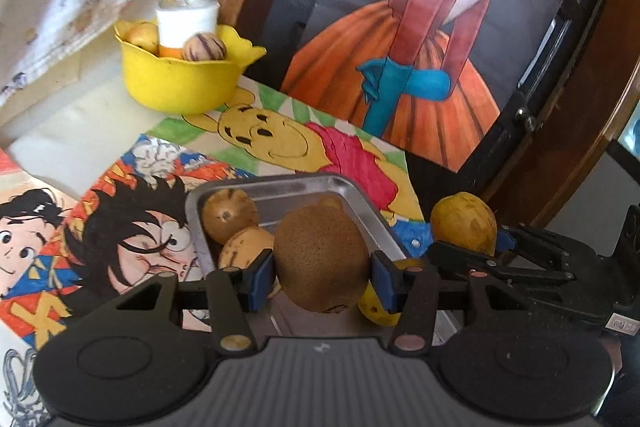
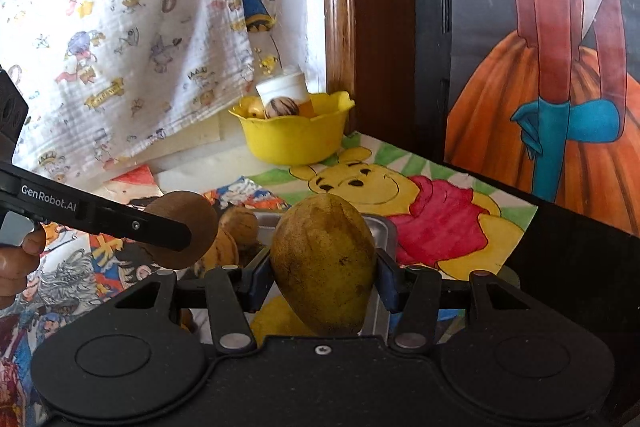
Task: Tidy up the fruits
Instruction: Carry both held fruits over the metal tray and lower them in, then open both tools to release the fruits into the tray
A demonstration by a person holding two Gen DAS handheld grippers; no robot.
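My left gripper (image 1: 322, 273) is shut on a brown kiwi (image 1: 320, 259) and holds it over the metal tray (image 1: 352, 193). The tray holds several tan striped fruits (image 1: 228, 215). My right gripper (image 2: 324, 279) is shut on a yellow-green mango (image 2: 324, 263) above the tray's right side; it shows in the left wrist view (image 1: 464, 223). The kiwi shows in the right wrist view (image 2: 188, 227). A yellow bowl (image 1: 180, 75) at the back holds a striped fruit (image 1: 204, 49), a yellow fruit (image 1: 140, 35) and a white cup (image 1: 186, 23).
Cartoon drawings, one a yellow bear (image 1: 280, 139), cover the table. A large painting of an orange dress (image 1: 420, 67) leans at the back right. A printed cloth (image 2: 120, 27) hangs at the back left. A yellow fruit (image 2: 276, 323) lies under the mango.
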